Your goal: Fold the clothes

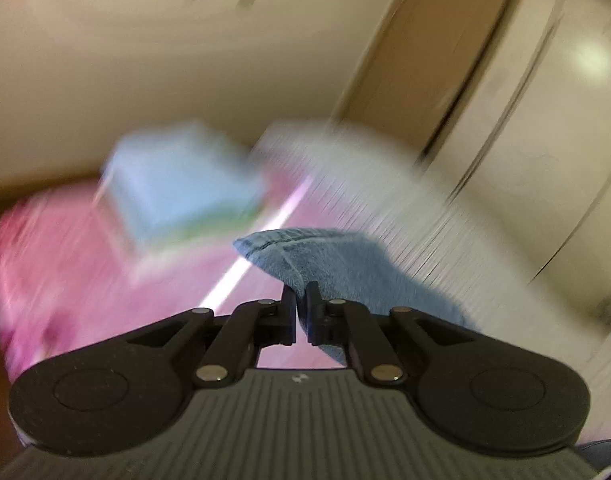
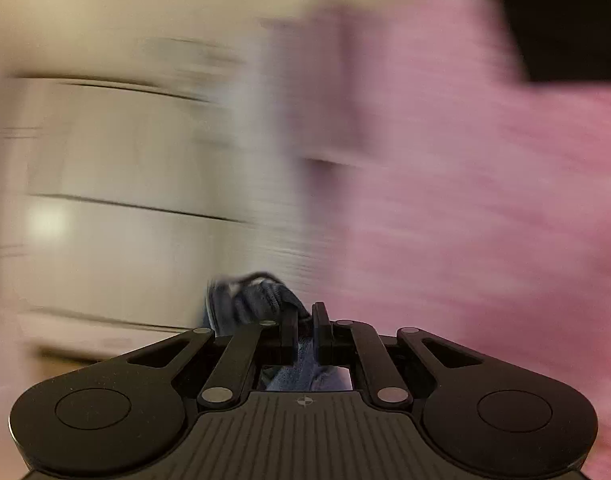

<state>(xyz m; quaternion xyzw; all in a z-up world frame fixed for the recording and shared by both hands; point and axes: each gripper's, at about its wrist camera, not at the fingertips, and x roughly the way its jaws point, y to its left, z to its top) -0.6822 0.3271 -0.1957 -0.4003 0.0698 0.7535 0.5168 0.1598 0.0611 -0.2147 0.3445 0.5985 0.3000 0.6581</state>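
Both grippers pinch the blue cloth (image 1: 337, 264): left gripper (image 1: 301, 300) jaws clamped on a hemmed edge, right gripper (image 2: 304, 320) jaws clamped on a bunched corner. It hangs above the pink bed (image 1: 85, 280), likely held clear so it can spread for a fold

Fuzzy blue terry cloth (image 1: 345, 264), matt black plastic left gripper (image 1: 301, 304) with shiny metal pivot pins, matt black right gripper (image 2: 304, 322), pink fabric bedcover (image 1: 65, 264), glossy cream cabinet doors (image 1: 545, 140)

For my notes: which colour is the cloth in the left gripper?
Blue cloth; left wrist view.
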